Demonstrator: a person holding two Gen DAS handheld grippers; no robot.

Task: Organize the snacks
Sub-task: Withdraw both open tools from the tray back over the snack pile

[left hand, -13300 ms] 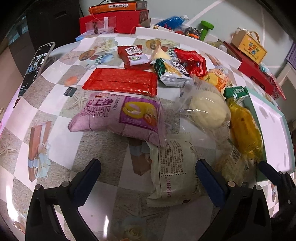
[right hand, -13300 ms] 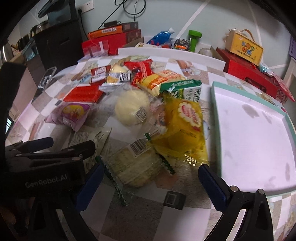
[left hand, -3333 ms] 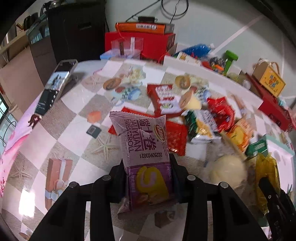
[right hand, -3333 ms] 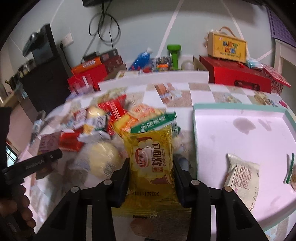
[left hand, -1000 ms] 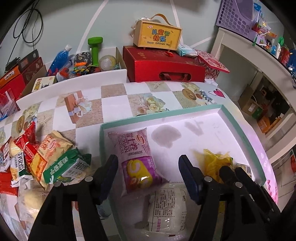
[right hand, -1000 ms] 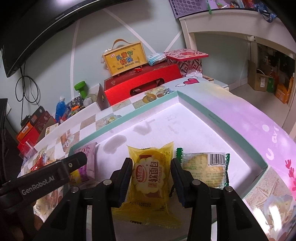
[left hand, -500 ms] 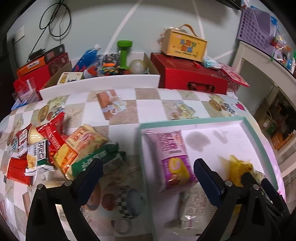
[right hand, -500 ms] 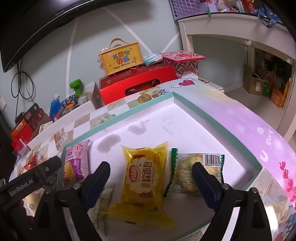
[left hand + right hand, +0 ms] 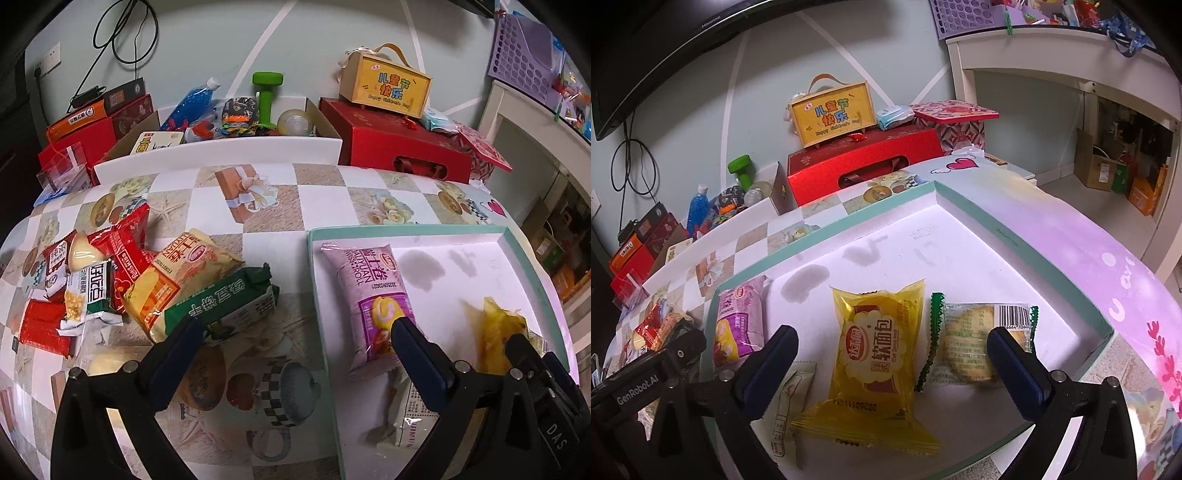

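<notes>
Both tools are empty. The right tool (image 9: 892,352) has its jaws opening wide, and the yellow bun pack (image 9: 877,350) lies flat between them, free of the pads, on the tray (image 9: 1027,240). The left tool (image 9: 295,345) gapes just as wide over the worktop (image 9: 269,206), astride the tray's near-left rim, with nothing in it.

The tray now carries four packs: the purple roll (image 9: 375,299) along its left side, the yellow bun pack in the middle, a clear biscuit pack (image 9: 975,343) with green crimped ends to its right, and a white pack (image 9: 792,402) at the front, partly hidden by the left tool. The loose pile sits on the worktop left of the tray: a green pack (image 9: 225,302) nearest, an orange pack (image 9: 177,280) touching it, then red packs (image 9: 125,251) and small ones behind.

These look light, puffy and crinkly, with slick film. The soft bread would squash, so a gentle pinch across the short width, near the middle, seems best; a crimped end would likely slip or tear. The green pack looks firmer and is probably the easiest next pick
</notes>
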